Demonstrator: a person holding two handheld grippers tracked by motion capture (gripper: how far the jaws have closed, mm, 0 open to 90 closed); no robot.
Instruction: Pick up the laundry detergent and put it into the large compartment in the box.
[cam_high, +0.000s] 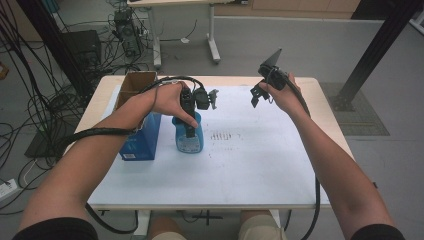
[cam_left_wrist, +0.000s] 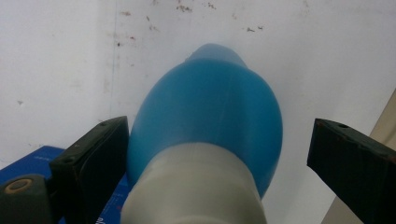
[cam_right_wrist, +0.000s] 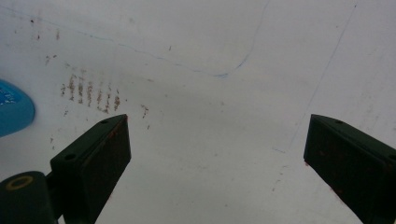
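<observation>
A blue spray bottle (cam_high: 189, 137) with a white neck (cam_left_wrist: 196, 186) stands upright on the white sheet (cam_high: 250, 160), left of centre. My left gripper (cam_high: 192, 117) hangs over its top, pointing down. In the left gripper view the bottle (cam_left_wrist: 210, 107) sits between the wide-apart jaws of the left gripper (cam_left_wrist: 215, 154); the left jaw is close to its side and the right jaw stands well off. My right gripper (cam_high: 259, 95) is held in the air over the back right of the sheet, open, with nothing between the jaws of the right gripper (cam_right_wrist: 215, 154).
A blue carton (cam_high: 142, 137) stands just left of the bottle, and an open cardboard box (cam_high: 134, 85) sits behind it at the back left corner. Brown smudges (cam_right_wrist: 88, 93) mark the sheet beside the bottle. The table's wooden edge (cam_high: 320, 100) borders the sheet.
</observation>
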